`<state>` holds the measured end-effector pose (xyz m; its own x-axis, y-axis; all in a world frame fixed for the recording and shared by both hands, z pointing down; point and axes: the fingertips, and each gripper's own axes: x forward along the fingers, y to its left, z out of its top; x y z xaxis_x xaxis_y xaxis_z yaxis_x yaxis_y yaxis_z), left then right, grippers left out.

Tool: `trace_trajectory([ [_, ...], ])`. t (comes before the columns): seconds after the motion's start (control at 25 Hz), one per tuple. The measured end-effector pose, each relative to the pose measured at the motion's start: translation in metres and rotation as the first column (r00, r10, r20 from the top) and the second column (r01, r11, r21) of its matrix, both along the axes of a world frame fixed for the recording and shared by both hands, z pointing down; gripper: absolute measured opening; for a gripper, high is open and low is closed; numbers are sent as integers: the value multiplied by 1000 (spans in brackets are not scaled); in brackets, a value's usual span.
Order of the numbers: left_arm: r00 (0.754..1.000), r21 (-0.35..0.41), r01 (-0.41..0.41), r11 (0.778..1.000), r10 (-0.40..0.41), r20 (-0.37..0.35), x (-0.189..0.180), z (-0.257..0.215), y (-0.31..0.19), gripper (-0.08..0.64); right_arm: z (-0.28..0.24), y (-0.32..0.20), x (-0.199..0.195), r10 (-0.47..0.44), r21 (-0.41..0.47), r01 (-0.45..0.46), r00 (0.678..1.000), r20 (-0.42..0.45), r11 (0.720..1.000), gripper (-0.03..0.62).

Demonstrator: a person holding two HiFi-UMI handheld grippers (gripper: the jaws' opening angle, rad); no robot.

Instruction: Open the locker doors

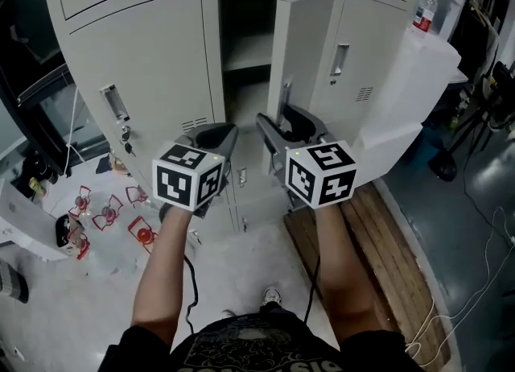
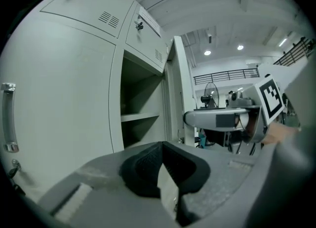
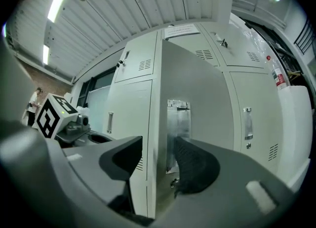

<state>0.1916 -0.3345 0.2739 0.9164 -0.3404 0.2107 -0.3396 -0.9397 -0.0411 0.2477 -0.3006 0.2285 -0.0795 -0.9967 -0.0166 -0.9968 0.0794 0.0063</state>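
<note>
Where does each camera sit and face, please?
Head view: on the head, steeply down at lockers; forearms, left hand-held gripper, right hand-held gripper show.
Left gripper view: on the left one, facing the open compartment; shut jaws.
Right gripper view: on the right one, facing the door edge between parted jaws.
All share that door.

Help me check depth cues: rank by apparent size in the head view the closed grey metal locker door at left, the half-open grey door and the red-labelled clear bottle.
Largest: closed grey metal locker door.
Then: half-open grey door, angled, so foreshortened.
Smallest: red-labelled clear bottle.
</note>
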Motion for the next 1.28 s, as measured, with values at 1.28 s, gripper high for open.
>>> trace_trajectory([
  [1.28, 973, -11, -226, 974, 226, -42, 107, -1, 66, 3, -1, 79, 74, 112, 11, -112, 994, -10, 994, 155],
])
